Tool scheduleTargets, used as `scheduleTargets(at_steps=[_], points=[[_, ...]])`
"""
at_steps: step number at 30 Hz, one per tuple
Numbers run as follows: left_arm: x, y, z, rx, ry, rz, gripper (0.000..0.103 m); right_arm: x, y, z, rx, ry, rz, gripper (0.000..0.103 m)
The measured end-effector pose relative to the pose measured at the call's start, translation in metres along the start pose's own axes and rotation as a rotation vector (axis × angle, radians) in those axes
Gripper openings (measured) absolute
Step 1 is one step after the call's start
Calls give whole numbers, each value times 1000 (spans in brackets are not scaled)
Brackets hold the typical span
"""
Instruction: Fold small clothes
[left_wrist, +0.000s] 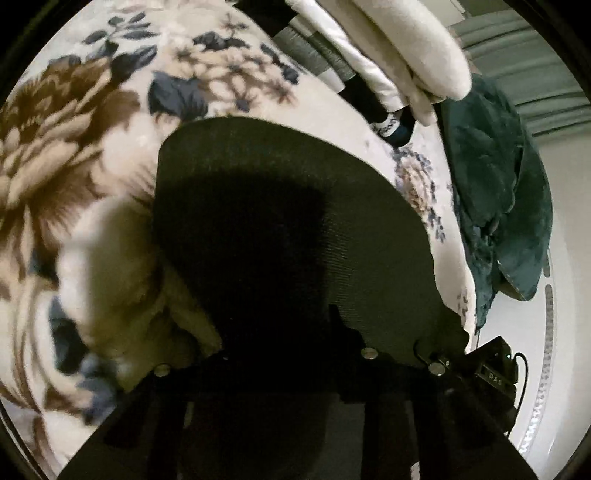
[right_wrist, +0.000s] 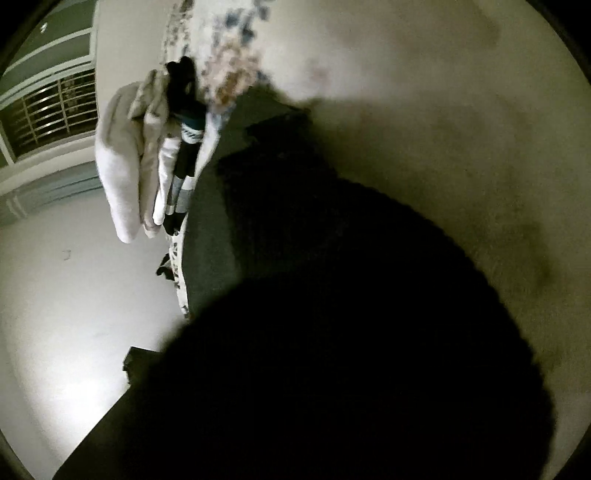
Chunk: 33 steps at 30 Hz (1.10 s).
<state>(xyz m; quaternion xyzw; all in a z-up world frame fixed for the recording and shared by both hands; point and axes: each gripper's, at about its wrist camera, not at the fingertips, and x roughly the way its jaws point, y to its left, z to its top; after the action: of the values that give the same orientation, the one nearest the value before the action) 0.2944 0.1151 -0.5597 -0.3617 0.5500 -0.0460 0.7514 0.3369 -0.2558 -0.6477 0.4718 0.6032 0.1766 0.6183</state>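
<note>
A dark ribbed garment (left_wrist: 280, 229) lies on the floral blanket (left_wrist: 74, 129) and fills the middle of the left wrist view. It covers my left gripper's fingers, so I cannot see them or how the jaws stand. In the right wrist view the same dark garment (right_wrist: 332, 314) fills the lower middle, very dark, and hides my right gripper. A pale blurred piece of cloth (left_wrist: 110, 266) lies at the garment's left edge. A stack of folded clothes (left_wrist: 399, 51) sits beyond it on the blanket; it also shows in the right wrist view (right_wrist: 147, 162).
A dark teal blanket (left_wrist: 495, 192) hangs off the bed's right side. The floral blanket (right_wrist: 229, 66) shows at the top. Pale floor (right_wrist: 74, 314) lies beside the bed, with a barred window (right_wrist: 44, 118) at the far wall. A black device (left_wrist: 495, 369) sits at the lower right.
</note>
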Motion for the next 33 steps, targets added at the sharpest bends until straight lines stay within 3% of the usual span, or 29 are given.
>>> scheduleTargets(at_steps=[4, 9, 13, 17, 22, 25, 29, 33], points=[[-20, -9, 13, 19, 38, -27, 22, -18, 31, -16, -11, -53, -11, 24], [-55, -51, 59, 92, 69, -80, 21, -44, 99, -33, -31, -138, 3, 24], [-95, -91, 118, 176, 76, -142, 21, -66, 178, -35, -71, -251, 45, 24], [-128, -132, 198, 266, 48, -186, 21, -65, 255, -14, -120, -351, 93, 23], [-130, -158, 313, 337, 20, -175, 22, -9, 332, 56, -151, -422, 151, 23], [-107, -152, 372, 358, 19, -132, 22, 33, 349, 98, -159, -426, 160, 23], [-59, -119, 428, 350, 59, -63, 22, 107, 354, 156, -158, -397, 108, 23], [-25, -87, 447, 309, 132, -28, 24, 139, 340, 172, -141, -369, 69, 23]])
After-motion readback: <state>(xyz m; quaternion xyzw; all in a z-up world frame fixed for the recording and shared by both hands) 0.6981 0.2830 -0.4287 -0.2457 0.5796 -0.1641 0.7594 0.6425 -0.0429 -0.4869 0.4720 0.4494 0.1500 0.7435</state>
